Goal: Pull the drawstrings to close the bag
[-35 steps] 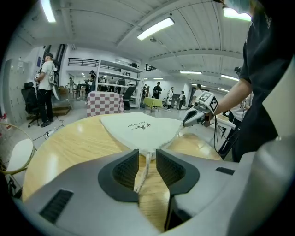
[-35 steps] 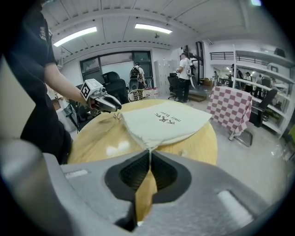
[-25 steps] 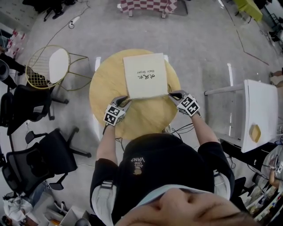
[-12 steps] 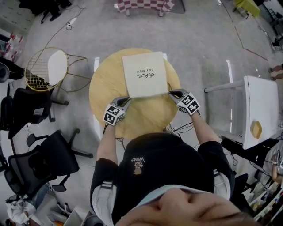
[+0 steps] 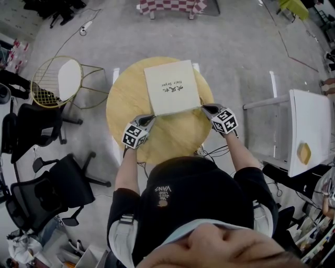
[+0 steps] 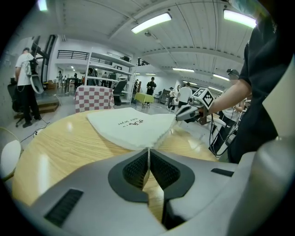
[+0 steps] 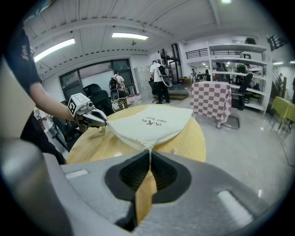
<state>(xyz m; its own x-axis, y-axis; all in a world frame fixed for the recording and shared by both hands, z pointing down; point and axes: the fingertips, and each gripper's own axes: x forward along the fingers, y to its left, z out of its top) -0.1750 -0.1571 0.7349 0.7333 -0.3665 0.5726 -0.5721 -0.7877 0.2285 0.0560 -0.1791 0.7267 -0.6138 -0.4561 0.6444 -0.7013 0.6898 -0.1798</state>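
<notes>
A flat cream drawstring bag (image 5: 171,86) with dark print lies on the round wooden table (image 5: 125,104). My left gripper (image 5: 151,117) is at the bag's near left corner. Its jaws have just been closing, and in the left gripper view (image 6: 148,150) they pinch a thin white string or edge running from the bag (image 6: 131,126). My right gripper (image 5: 204,108) holds the near right corner. It is shut (image 7: 150,151) on the same kind of thin white strand off the bag (image 7: 152,122). Each gripper appears in the other's view, the right gripper (image 6: 184,113) and the left gripper (image 7: 94,119).
A gold wire chair with a white seat (image 5: 57,78) stands left of the table, with black office chairs (image 5: 31,131) nearer. A white table (image 5: 309,131) is at the right and a checked cloth (image 5: 175,6) is at the far side. Cables (image 5: 209,153) lie under the table's edge.
The right gripper's marker cube has rolled slightly. The bag and both hands stay where they were.
</notes>
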